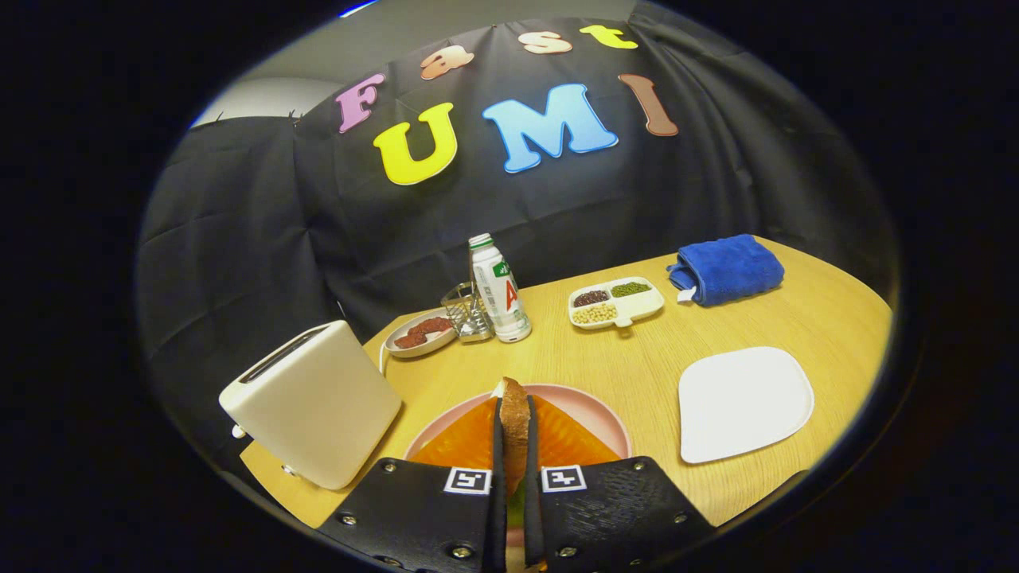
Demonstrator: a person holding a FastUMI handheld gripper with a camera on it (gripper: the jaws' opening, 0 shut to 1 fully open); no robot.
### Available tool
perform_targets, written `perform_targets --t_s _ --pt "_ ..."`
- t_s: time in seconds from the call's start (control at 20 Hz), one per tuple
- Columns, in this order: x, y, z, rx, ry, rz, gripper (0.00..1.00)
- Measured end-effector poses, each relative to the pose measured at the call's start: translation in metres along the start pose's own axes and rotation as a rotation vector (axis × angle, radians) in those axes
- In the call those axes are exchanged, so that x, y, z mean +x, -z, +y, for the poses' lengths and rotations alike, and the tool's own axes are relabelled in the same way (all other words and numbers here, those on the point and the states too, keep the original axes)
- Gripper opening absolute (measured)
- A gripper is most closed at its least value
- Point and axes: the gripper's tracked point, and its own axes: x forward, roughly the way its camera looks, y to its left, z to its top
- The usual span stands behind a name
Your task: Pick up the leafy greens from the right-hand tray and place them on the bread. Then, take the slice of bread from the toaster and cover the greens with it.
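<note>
One browned bread slice stands on edge, clamped between both fingers of your gripper above the pink plate.

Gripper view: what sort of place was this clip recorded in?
Likely a staged recording booth dressed as a kitchen table, not a real kitchen. A black cloth wall backs a wooden table set with a toaster and a divided snack tray. The gripper is shut on a bread slice.
</note>
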Motion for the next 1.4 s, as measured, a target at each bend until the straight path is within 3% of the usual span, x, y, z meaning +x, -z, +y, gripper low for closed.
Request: perform_targets --t_s 0.25,0.3,0.4,0.5,0.6,0.9,1.05,1.1,1.15,1.4 --pt "0.004 0.006 -0.014 0.014 0.021 0.021 0.10" --pt "0.003 0.006 -0.016 0.010 0.035 0.018 0.17" --pt "0.007 0.007 -0.024 -0.033 0.066 0.016 0.45" --pt "0.006 0.012 -0.024 -0.045 0.070 0.025 0.45" --pt "0.005 0.015 -0.025 -0.059 0.075 0.032 0.55" --pt "0.009 0.017 -0.029 -0.077 0.086 0.035 0.57" --pt "0.010 0.022 -0.026 -0.113 0.080 0.043 0.75" --pt "0.010 0.022 -0.024 -0.125 0.080 0.041 0.89" --pt "0.010 0.023 -0.023 -0.136 0.077 0.036 0.96" --pt "0.008 0.019 -0.016 -0.195 0.073 0.018 0.99"
